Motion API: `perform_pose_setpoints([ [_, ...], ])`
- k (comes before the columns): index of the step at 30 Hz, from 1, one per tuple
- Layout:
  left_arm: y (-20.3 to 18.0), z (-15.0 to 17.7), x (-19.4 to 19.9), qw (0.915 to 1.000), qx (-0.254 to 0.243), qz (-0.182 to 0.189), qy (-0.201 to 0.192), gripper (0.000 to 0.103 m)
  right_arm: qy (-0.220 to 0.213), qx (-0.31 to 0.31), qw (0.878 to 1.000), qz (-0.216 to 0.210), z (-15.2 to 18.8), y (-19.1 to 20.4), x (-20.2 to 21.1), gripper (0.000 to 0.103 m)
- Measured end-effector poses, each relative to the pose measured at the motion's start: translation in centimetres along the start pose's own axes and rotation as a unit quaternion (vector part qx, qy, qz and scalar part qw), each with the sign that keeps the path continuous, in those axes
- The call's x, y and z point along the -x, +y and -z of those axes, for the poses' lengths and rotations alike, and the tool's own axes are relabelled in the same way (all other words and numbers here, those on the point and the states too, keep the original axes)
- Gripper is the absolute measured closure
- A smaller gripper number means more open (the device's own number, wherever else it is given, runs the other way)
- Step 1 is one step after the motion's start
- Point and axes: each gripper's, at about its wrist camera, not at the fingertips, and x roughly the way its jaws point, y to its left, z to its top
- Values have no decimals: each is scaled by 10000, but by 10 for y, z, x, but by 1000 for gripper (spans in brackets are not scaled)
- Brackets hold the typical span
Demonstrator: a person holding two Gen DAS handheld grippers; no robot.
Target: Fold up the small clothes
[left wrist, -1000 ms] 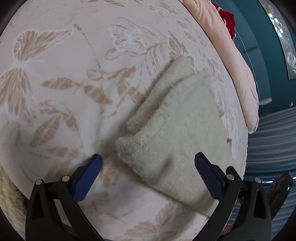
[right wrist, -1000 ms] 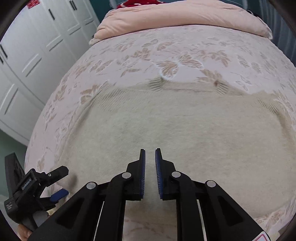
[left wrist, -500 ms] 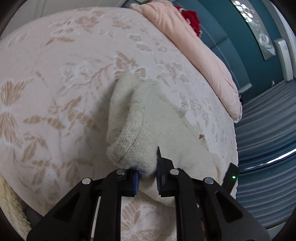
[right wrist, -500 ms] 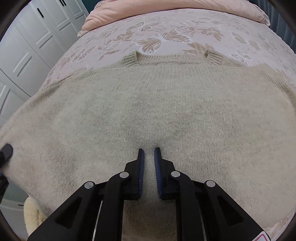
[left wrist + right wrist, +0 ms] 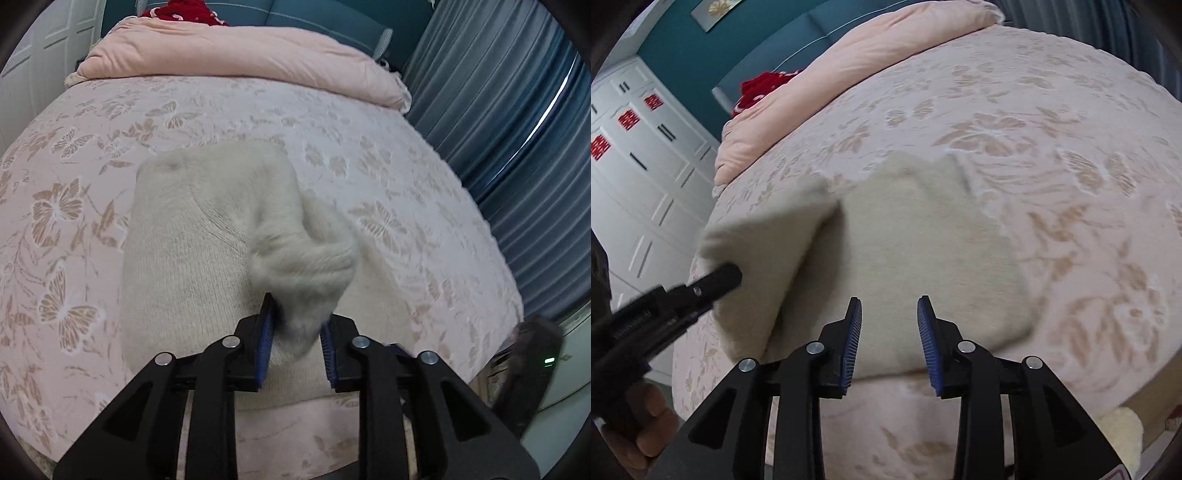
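A cream knitted sweater (image 5: 184,258) lies on the pink butterfly-patterned bed cover (image 5: 74,147). My left gripper (image 5: 295,339) is shut on a bunched edge of the sweater (image 5: 303,266) and holds it lifted over the rest of the garment. In the right wrist view the sweater (image 5: 923,251) lies flat in the middle, with a lifted fold (image 5: 757,251) at its left, where the left gripper (image 5: 713,284) shows. My right gripper (image 5: 888,336) is open and empty, just above the sweater's near edge.
A rolled pink quilt (image 5: 240,55) and a red item (image 5: 181,11) lie at the head of the bed. Blue curtains (image 5: 517,147) hang on the right. White wardrobe doors (image 5: 639,166) stand to the left. The bed's near edge (image 5: 923,424) is under my grippers.
My left gripper closed on the sweater's edge and lifted it over the garment. My right gripper opened and pulled back to the sweater's near edge.
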Motion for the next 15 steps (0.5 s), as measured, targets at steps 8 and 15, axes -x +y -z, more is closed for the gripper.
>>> perform_pose_setpoints([
  [8, 24, 84, 13, 9914, -839, -1001, -72, 22, 5, -559, 9947, -862, 7, -18, 23, 23],
  [15, 78, 87, -6, 9860, -269, -1628, 219, 22, 536, -398, 9870, -1464, -16, 59, -37, 18],
])
